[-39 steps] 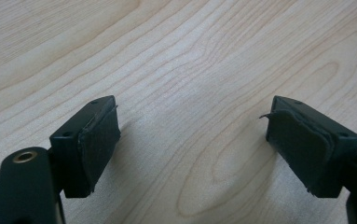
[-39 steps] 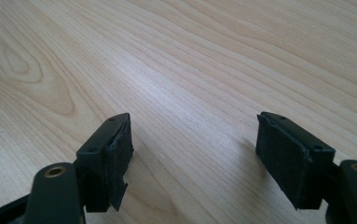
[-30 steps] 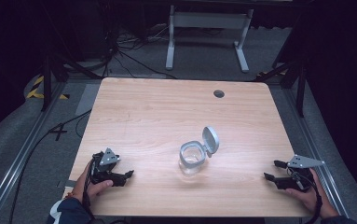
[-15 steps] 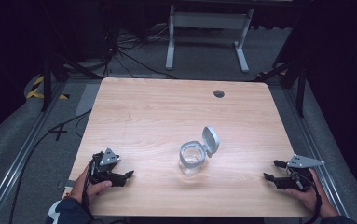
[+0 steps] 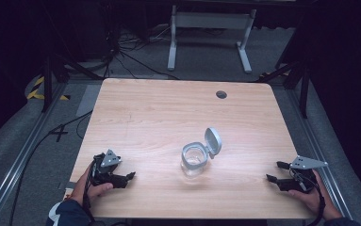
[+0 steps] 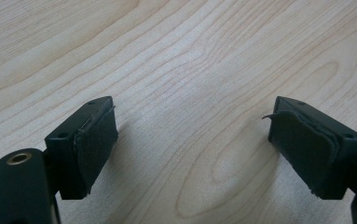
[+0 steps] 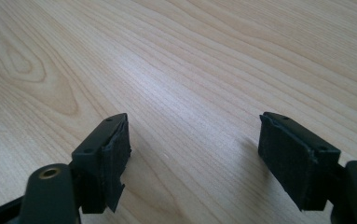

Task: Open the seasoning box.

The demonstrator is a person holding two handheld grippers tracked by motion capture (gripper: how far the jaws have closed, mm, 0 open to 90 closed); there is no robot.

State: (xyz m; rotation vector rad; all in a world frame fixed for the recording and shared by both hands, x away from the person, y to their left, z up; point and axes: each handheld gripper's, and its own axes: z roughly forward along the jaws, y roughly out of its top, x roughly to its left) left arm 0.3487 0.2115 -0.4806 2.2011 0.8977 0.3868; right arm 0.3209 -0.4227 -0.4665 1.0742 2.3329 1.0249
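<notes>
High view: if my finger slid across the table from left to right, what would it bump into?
Left gripper with jaws open → clear jar with its hinged lid flipped up → right gripper with jaws open, all on the wooden table.

The contents of the clear jar (image 5: 194,160) cannot be made out at this size. The person's forearms are cut off by the bottom edge of the high view. The rear of each hand-held gripper is cropped in its own view.
</notes>
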